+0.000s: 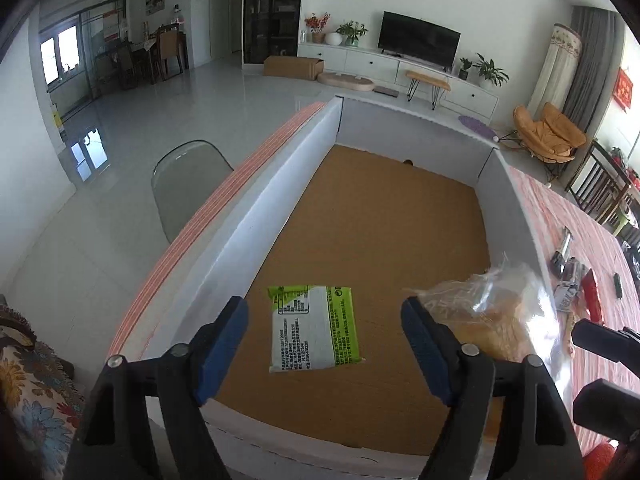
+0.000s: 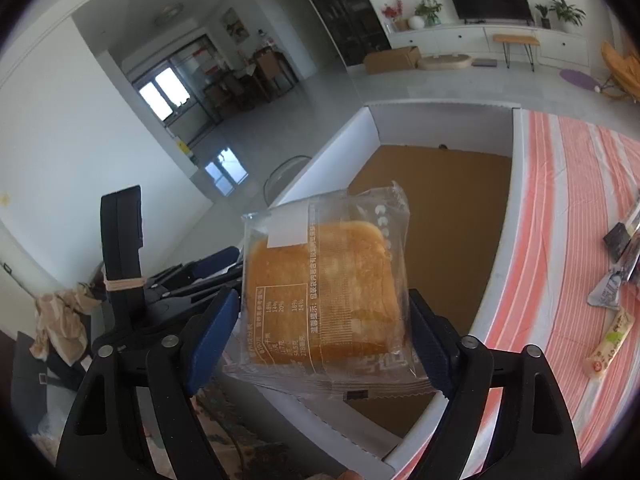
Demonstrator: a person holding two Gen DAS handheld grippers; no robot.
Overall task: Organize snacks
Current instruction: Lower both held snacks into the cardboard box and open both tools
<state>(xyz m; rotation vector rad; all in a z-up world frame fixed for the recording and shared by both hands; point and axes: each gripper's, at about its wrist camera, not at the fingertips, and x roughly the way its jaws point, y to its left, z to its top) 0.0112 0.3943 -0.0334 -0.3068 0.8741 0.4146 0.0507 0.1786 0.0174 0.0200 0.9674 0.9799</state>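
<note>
Here the right gripper (image 2: 324, 332) has its jaws wide with the clear-wrapped cake (image 2: 324, 292) between its pads, above the white box (image 2: 496, 280). At twelve o'clock of the left gripper's (image 1: 324, 344) wide, empty jaws, the green packet (image 1: 314, 328) lies on the box floor.

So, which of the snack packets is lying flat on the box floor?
The green-and-white packet, lying printed side up on the brown floor. The clear-wrapped cake sits between the right gripper's fingers instead.
</note>
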